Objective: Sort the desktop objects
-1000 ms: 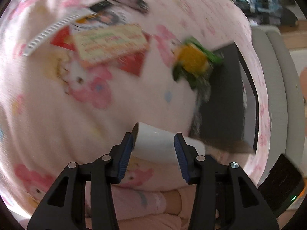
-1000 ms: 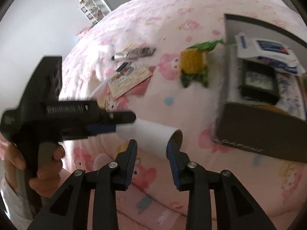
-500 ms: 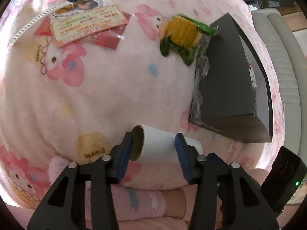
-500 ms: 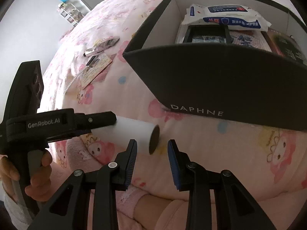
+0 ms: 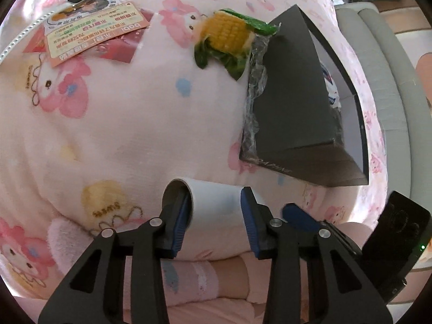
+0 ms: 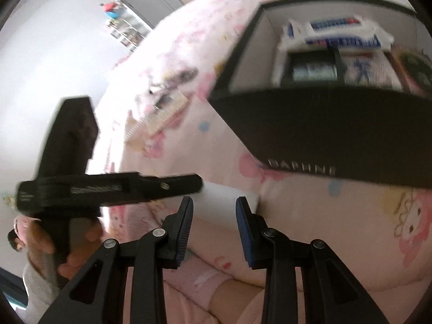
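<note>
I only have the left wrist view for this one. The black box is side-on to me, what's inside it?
Observer: A white-and-blue wipes pack lies at the back of the black box, with a dark item in front of it.
Operator: Is the right gripper carrying anything?
Observer: No. The right gripper has its fingers apart, pressing on nothing; the white roll shows just past their tips.

The black box [image 5: 294, 102] wall is hiding most of its contents; motion blur is smearing the packets [image 6: 334, 35] inside.
</note>
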